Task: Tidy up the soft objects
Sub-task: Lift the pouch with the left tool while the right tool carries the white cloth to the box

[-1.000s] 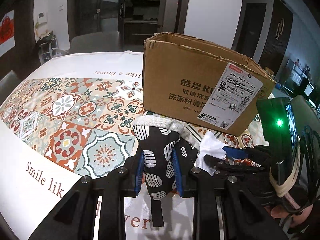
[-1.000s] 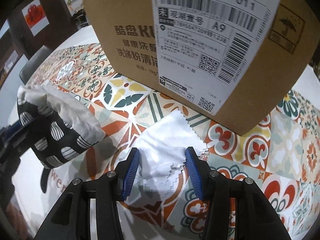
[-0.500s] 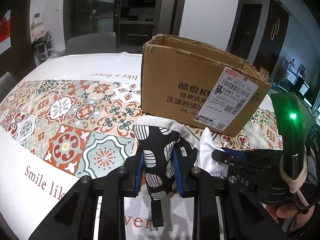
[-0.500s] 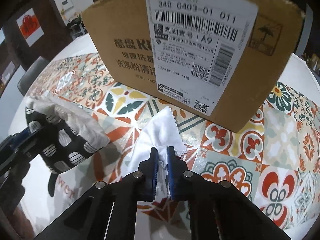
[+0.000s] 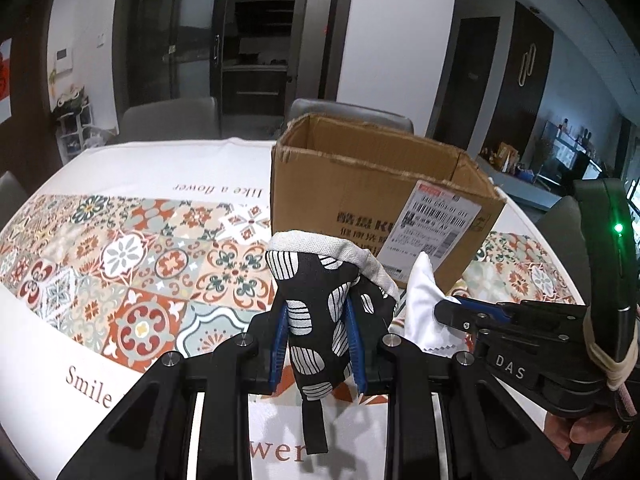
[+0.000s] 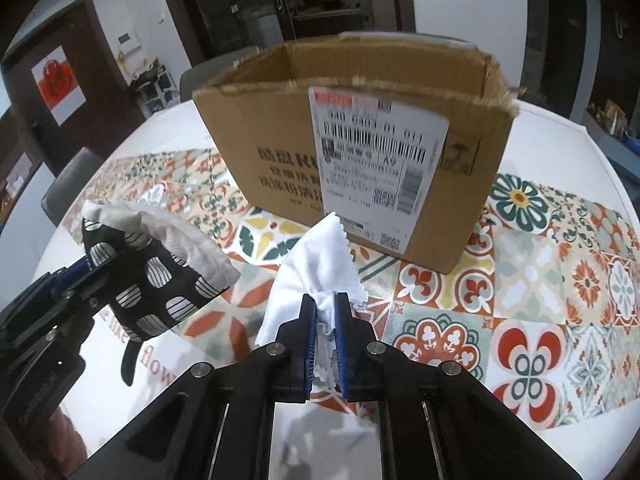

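L claw (image 5: 316, 344) clamps black-and-white oven mitt (image 5: 320, 320); R claw (image 6: 324, 336) pinches white cloth (image 6: 316, 268). Both held above tiled tabletop (image 6: 540, 280), in front of open cardboard box (image 6: 360, 140).

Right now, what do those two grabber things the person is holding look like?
Both are black and angular, with silver bolt heads on the arms and ribbed blue pads on the fingers. That goes for the left gripper and the right gripper. Seen from the left camera, the right gripper's side reads "DAS" in white letters, and a black box with a green light is tied on with cream cord.
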{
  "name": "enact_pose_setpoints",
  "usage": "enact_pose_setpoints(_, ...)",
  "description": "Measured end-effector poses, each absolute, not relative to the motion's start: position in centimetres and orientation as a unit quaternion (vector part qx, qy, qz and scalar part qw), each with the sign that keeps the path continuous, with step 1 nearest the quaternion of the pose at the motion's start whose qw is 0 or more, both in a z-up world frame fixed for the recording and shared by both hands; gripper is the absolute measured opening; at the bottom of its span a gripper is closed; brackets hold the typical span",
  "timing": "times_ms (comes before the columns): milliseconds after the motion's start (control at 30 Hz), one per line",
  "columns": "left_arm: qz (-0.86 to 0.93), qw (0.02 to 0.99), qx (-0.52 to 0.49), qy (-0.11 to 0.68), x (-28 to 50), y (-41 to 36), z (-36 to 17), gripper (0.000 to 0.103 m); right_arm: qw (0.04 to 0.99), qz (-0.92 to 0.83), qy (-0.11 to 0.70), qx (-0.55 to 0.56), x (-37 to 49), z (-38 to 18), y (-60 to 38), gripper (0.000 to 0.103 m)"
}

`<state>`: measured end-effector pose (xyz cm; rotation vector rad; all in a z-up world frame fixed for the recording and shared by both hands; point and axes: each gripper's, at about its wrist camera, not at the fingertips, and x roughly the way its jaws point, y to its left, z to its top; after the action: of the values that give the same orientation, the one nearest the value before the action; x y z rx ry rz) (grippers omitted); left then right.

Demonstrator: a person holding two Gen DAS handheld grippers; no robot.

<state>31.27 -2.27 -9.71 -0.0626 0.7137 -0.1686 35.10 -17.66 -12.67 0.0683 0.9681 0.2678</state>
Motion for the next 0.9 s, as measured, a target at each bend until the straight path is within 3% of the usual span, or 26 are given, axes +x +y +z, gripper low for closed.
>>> enact_pose_setpoints(900, -0.140, 0.954, -0.022, 0.263, 31.2, -0.7, -1.8, 0.027, 0.934, 0.085, 0.345, 0.047, 32.8, -2.3, -16.7, 0.011)
